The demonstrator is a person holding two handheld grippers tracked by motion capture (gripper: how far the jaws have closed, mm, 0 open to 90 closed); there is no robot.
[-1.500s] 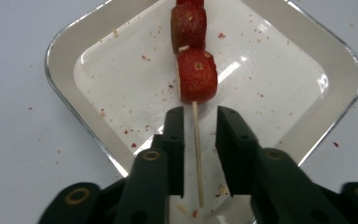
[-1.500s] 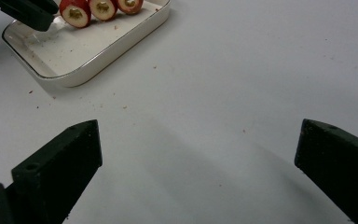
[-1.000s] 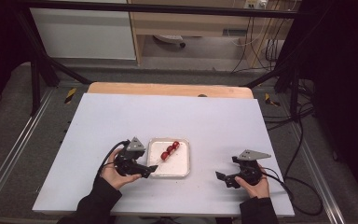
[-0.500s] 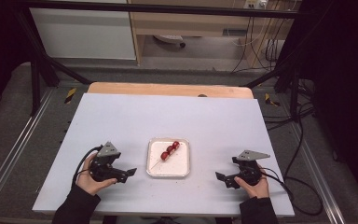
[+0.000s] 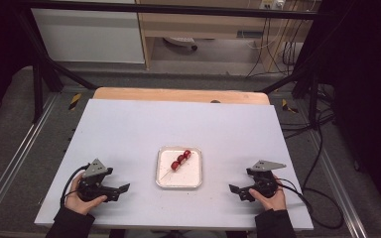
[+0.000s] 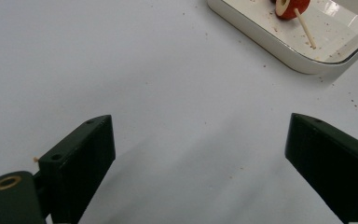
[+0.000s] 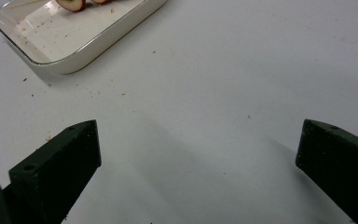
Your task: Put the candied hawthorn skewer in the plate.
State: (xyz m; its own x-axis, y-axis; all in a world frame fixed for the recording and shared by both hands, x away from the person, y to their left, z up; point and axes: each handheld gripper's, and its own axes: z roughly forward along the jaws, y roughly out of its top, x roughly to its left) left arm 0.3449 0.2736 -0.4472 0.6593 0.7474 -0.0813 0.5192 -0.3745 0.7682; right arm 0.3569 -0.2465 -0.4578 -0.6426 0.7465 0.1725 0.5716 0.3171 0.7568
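Note:
A white rectangular tray (image 5: 178,185) sits in the middle of the table and holds a wooden skewer with three red fruit pieces (image 5: 181,158). My left gripper (image 5: 122,192) rests near the front edge, left of the tray, pointing at it. Its jaws have just been opening and now stand open, with nothing between them. In the left gripper view the open left gripper (image 6: 200,135) faces bare table, with the tray's corner (image 6: 270,44) and skewer tip (image 6: 305,32) beyond. My right gripper (image 5: 236,192) is open, right of the tray. The right gripper view shows it (image 7: 198,135) empty, with the tray (image 7: 98,51) farther off.
The white table (image 5: 178,124) has a wooden strip (image 5: 178,94) along its far edge. Crumbs lie scattered around the tray. Black frame bars and cables stand beyond the table's sides, and a hand holds each gripper at the front edge.
The left hand has drawn its gripper away from the tray's left side, out to the left and down near the front edge. The right gripper has stayed where it was.

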